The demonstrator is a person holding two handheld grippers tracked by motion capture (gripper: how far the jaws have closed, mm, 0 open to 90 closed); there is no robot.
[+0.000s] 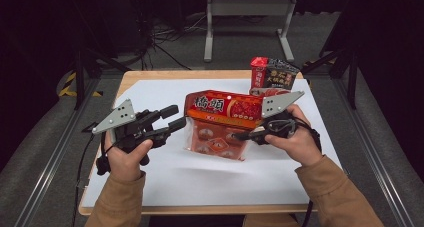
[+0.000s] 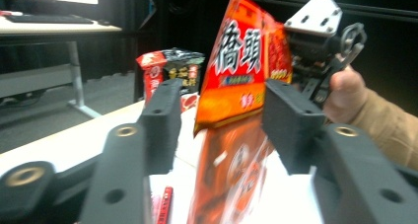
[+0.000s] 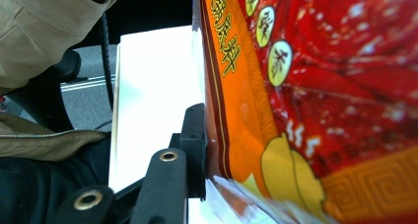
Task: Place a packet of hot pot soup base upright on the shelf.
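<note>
White paper covers the table [image 1: 150, 94]. At its left the left gripper [image 1: 172, 118] gapes half open, gripping nothing. The orange snack bag [image 1: 222, 109] hangs mid-table, pinched tight by the right gripper [image 1: 243, 135]; a dark packet [image 1: 274, 74] stands behind.

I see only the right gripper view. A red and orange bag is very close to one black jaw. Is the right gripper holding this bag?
Observer: Yes. In the high view the right gripper is shut on the orange bag at its right edge, and the bag is lifted off the white sheet.
Operator: Where is the left gripper, is it on the bag also?
Observer: No. The left gripper is open beside the bag's left edge; in the left gripper view the bag stands beyond the jaws, not pressed by them.
Operator: Is something else on the table?
Observer: A red and black packet stands behind the bag, at the table's far edge.
</note>
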